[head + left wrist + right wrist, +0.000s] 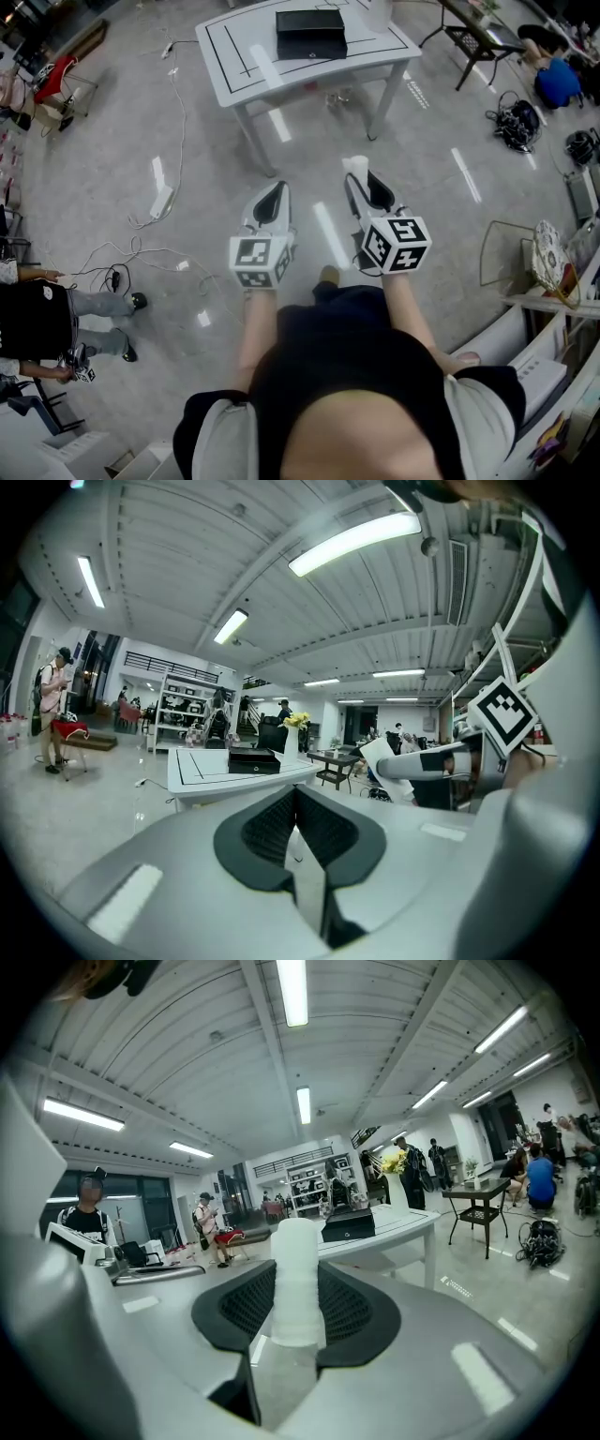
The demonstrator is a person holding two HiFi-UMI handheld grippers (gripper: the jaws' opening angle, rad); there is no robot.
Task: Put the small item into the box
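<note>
A black box (310, 34) lies shut on a white table (234, 56) some way ahead of me. My right gripper (359, 176) is shut on a small white ribbed cylinder (354, 166), which stands upright between the black pads (347, 1309) in the right gripper view, with its top above the jaws (298, 1279). Beyond it the box (348, 1225) shows on the table (412, 1222). My left gripper (277, 189) hangs beside the right one over the floor. Its pads (272, 827) meet at the tip with nothing between them. In the left gripper view the box (253, 759) is far off.
Cables and a power strip (161, 201) trail over the floor at the left. A person (56, 319) stands at the far left. A dark side table (473, 42) and a heap of cables (517, 122) are at the back right, shelves (553, 309) at the right.
</note>
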